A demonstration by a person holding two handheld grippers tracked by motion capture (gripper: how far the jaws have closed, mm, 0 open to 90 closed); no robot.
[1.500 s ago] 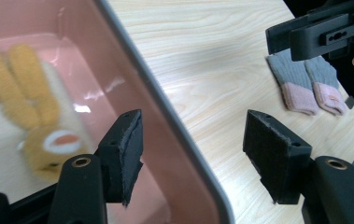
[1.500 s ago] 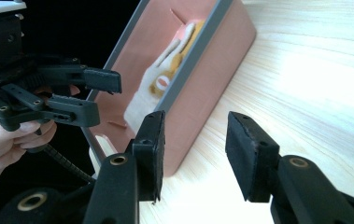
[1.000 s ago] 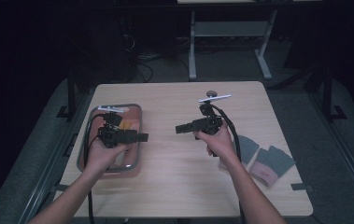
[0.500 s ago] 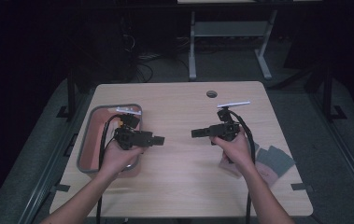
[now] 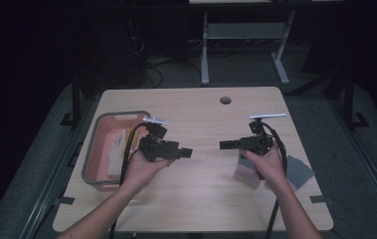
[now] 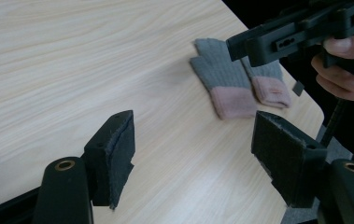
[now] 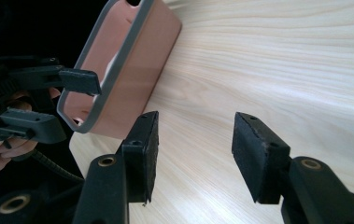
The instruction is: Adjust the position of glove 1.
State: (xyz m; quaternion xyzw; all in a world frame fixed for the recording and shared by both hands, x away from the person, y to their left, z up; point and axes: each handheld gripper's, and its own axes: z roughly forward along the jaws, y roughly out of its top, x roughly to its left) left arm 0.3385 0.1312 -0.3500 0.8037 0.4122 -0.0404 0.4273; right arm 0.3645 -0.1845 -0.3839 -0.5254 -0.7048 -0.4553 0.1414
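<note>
Two grey socks with pink cuffs lie side by side at the table's right edge; one sock [image 6: 226, 81] is nearer and the other sock [image 6: 268, 81] is beyond it. From above, a sock [image 5: 245, 173] lies partly under the right hand. My left gripper [image 5: 186, 152] points right over the middle of the table. Its pads [image 6: 116, 154] stand apart with nothing between them, and its jaws have just been opening. My right gripper [image 5: 224, 145] faces it, pointing left, open and empty [image 7: 193, 130]. The two grippers are a short gap apart.
A pink bin [image 5: 96, 154] with a grey rim [image 7: 114, 70] stands at the table's left side with some pale things inside. The wooden table [image 5: 201, 204] has a round hole [image 5: 225, 100] near its far edge. Black cables trail from both grippers.
Both hands have moved to the right across the table. The left gripper has left the bin and now hangs over the table's middle. The right hand now covers part of the socks.
</note>
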